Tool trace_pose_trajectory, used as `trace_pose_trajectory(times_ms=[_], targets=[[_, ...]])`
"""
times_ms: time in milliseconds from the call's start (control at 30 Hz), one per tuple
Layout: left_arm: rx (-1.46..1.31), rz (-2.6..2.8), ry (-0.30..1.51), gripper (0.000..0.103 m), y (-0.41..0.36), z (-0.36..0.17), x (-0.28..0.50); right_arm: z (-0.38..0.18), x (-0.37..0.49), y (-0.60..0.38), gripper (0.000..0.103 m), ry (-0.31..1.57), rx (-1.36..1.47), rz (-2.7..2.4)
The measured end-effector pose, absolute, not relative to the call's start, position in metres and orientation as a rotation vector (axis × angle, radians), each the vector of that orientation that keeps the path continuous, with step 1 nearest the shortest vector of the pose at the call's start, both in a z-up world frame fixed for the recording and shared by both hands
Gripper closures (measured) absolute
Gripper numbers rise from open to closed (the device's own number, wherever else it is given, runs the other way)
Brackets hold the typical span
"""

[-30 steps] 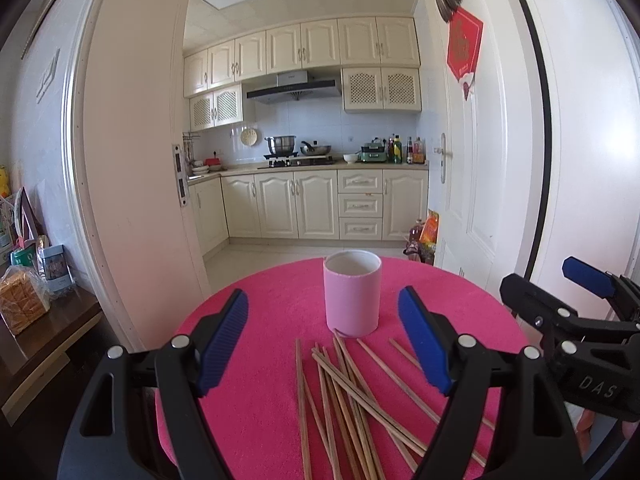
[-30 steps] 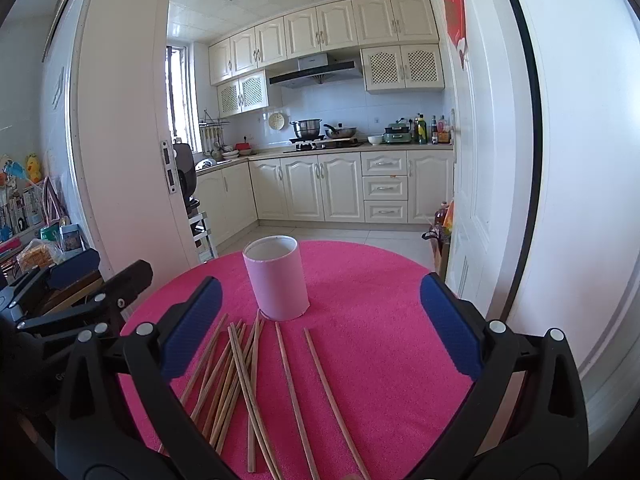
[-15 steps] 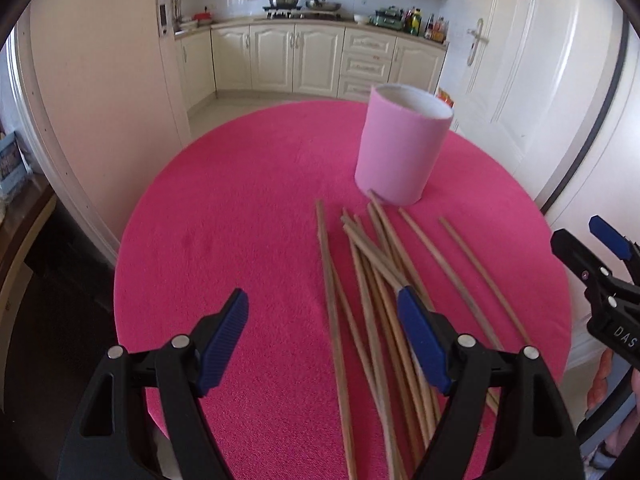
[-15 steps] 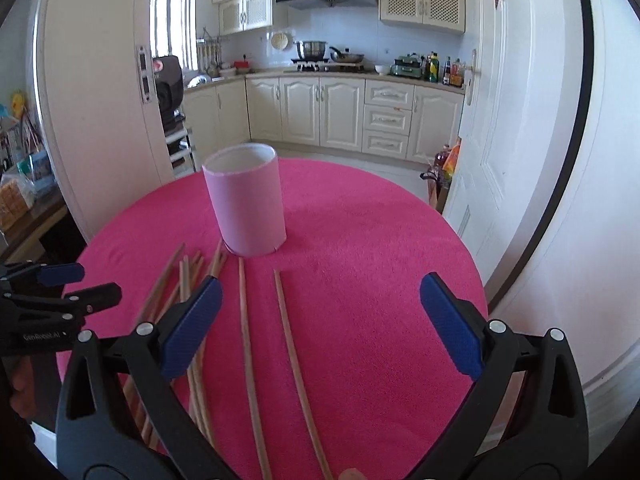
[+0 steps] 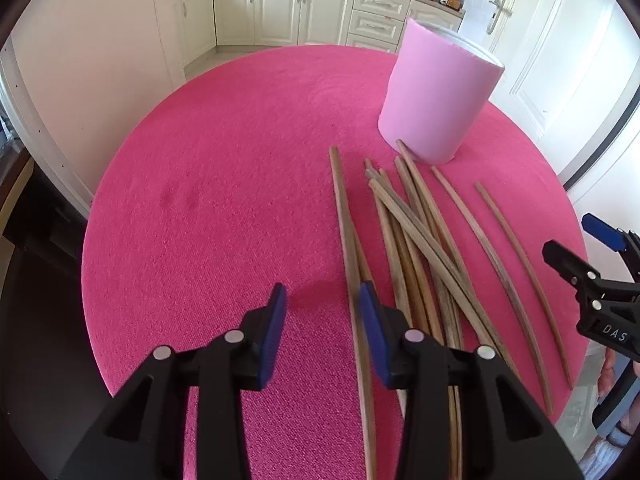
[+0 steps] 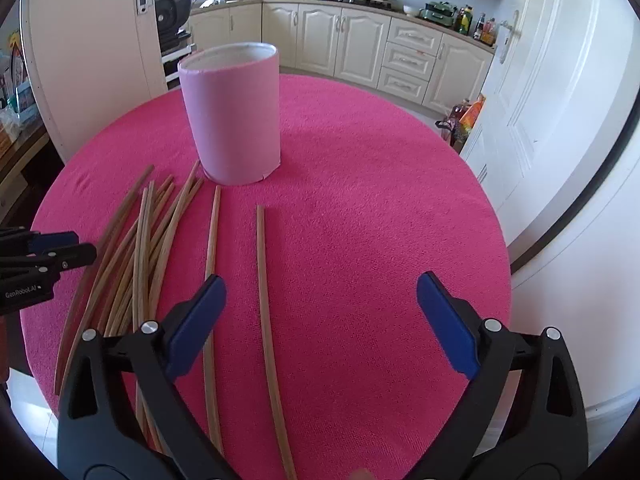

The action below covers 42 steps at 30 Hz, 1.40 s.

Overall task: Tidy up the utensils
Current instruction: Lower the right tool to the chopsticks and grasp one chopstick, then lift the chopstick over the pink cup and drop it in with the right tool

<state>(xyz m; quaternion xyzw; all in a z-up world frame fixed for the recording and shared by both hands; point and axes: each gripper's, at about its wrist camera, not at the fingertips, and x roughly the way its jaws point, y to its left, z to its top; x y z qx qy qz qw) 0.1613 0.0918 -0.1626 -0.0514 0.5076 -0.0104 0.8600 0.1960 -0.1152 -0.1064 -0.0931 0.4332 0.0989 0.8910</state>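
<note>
Pink cup (image 6: 234,120) upright on pink tablecloth (image 6: 380,208), wooden chopsticks (image 6: 160,232) scattered beside, right gripper (image 6: 320,308) fingers spread.

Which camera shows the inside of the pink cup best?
The right wrist view: the cup stands upright there, with its open rim and pale inner wall showing. In the left wrist view the cup shows mostly its outer wall and only a sliver of rim.
</note>
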Motion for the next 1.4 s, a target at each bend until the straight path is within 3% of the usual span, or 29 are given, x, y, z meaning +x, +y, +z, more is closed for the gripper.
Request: trace_pose_trajectory(times_ms=[100,167,200,233,267,567,633,933,1400], targets=[[-0.079,-0.033,1.083,0.065,0.086,-0.165,0.165,-0.110,0.201,-0.112,0.020,0.955,-0.213,0.238],[-0.076,-0.041,1.084,0.068,0.083,-0.164,0.167,-0.113,0.205,-0.109,0.033,0.994,-0.218,0.265],[-0.090,-0.048,1.086,0.071,0.085,-0.164,0.168,-0.114,0.206,-0.108,0.048,1.012,-0.219,0.278],[-0.104,-0.051,1.092,0.087,0.088,-0.163,0.168,-0.115,0.206,-0.108,0.061,1.030,-0.217,0.293],[-0.112,-0.045,1.108,0.096,0.090,-0.164,0.171,-0.115,0.207,-0.107,0.064,1.043,-0.215,0.310],[-0.131,-0.054,1.105,0.097,0.093,-0.162,0.178,-0.131,0.214,-0.095,0.083,1.115,-0.226,0.367],[-0.142,-0.047,1.083,0.098,0.094,-0.162,0.176,-0.132,0.215,-0.097,0.095,1.112,-0.207,0.375],[-0.186,-0.079,0.829,0.098,0.093,-0.118,0.157,-0.111,0.204,-0.116,0.097,1.001,-0.083,0.399],[-0.233,-0.230,0.294,0.098,0.064,-0.042,0.169,-0.020,0.200,-0.141,0.098,0.538,0.193,0.516]])
